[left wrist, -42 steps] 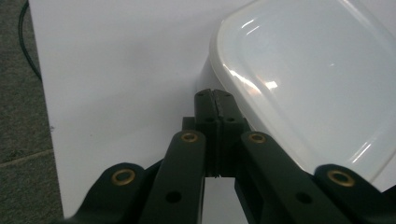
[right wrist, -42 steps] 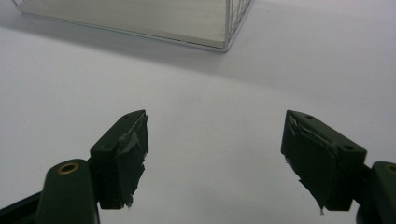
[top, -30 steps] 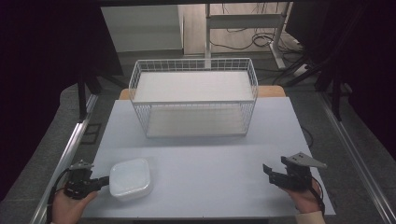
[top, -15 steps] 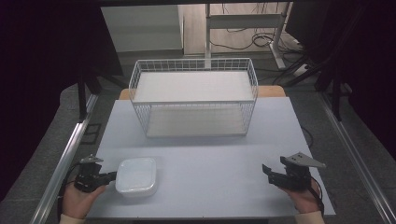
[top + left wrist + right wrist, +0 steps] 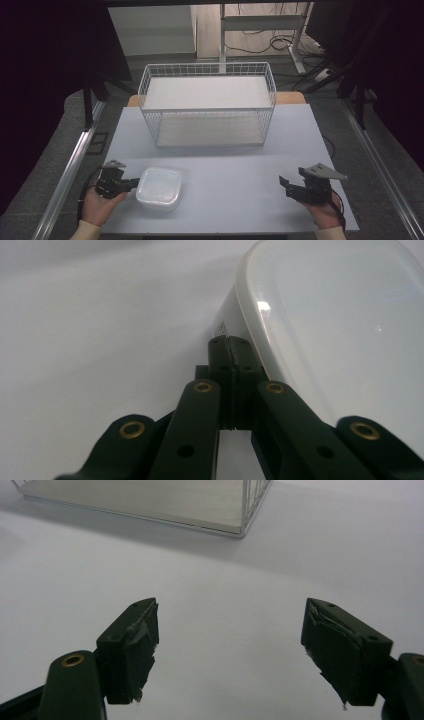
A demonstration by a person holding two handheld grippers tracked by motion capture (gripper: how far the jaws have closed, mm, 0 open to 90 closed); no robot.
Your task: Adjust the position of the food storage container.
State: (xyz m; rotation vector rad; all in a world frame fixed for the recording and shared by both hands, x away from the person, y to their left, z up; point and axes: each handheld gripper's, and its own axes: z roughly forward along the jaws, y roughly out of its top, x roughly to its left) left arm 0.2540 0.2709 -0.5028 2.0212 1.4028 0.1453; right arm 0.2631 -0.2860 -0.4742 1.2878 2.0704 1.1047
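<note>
A white plastic container with a lid (image 5: 159,187) lies on the pale table (image 5: 235,160) near its front left. My left gripper (image 5: 134,184) is shut, and its tips touch the container's left side. In the left gripper view the closed jaws (image 5: 230,347) meet the container (image 5: 330,325) just under the lid's rim, with nothing visible between them. At the front right, my right gripper (image 5: 286,186) is open, and its spread jaws (image 5: 231,630) have only bare table between them.
A white wire basket (image 5: 207,65) with a flat white shelf stands at the back middle of the table; its corner (image 5: 240,530) appears in the right gripper view. Metal rails run along both table sides. Desk legs and cables lie beyond.
The left gripper and the container have slid to the right along the table's front. The right gripper has stayed in place, open.
</note>
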